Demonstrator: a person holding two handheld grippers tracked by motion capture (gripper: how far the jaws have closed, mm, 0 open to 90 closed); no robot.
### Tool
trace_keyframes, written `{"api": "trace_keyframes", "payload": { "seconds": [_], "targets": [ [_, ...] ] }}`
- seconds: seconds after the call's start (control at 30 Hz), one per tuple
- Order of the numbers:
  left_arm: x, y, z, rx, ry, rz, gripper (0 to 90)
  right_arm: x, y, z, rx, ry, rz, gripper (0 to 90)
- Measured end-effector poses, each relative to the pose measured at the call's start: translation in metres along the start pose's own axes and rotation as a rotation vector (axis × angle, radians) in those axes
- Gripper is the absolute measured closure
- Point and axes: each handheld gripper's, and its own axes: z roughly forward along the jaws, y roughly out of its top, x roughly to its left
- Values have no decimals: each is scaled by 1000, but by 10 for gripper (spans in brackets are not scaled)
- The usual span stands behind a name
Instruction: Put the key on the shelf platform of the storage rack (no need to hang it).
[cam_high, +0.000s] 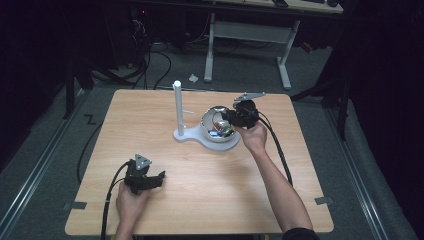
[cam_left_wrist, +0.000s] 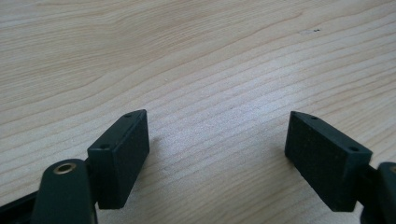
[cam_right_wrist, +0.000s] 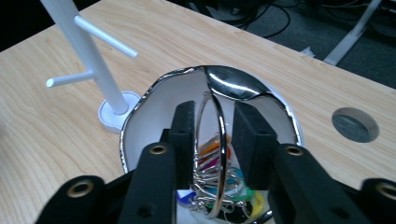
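Beside the white stand (cam_high: 178, 107), just to its right on the wooden desk (cam_high: 165, 210), sits a shiny chrome bowl (cam_high: 219, 131) with a white inside, tipped so its mouth faces the right gripper (cam_high: 231, 118). That gripper reaches into the bowl's opening, the person's right hand (cam_high: 254, 136) behind it and the forearm stretching back toward the desk's near edge, well to the right of the stand. Seen along the right gripper (cam_right_wrist: 214, 140), its two black jaws stand close on either side of a thin metal ring (cam_right_wrist: 212, 154), though whether the pads actually press it cannot be told. From the ring hangs a bunch of small wire loops with coloured tags (cam_right_wrist: 219, 179), orange, blue, green and yellow, lying in the bowl (cam_right_wrist: 154, 107). The stand (cam_right_wrist: 88, 56) is a white post with two side pegs on a round base. Well nearer than the stand and to its left, the left gripper (cam_high: 150, 179) rests low over bare desk in the left hand (cam_high: 131, 204), its jaws spread wide apart with nothing between them (cam_left_wrist: 217, 154).
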Motion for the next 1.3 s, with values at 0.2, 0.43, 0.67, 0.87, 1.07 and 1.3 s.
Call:
{"api": "trace_keyframes", "payload": {
  "seconds": [0.2,0.43,0.67,0.87,1.07,1.3],
  "targets": [
    [0,0,0,0,0,0,224,-1,-3,-8,-23,-13,-2,682],
    [0,0,0,0,0,0,223,-2,-9,-28,-80,-13,5,679],
    [0,0,0,0,1,0,224,-3,-20,-50,-89,-7,16,585],
    [0,0,0,1,1,1,224,-5,-29,-70,-101,-18,36,539],
    [0,0,0,1,1,1,224,-4,-33,-88,-117,-31,41,531],
    [0,0,0,1,1,1,224,-4,-42,-104,-117,-50,53,517]
  ]
}}
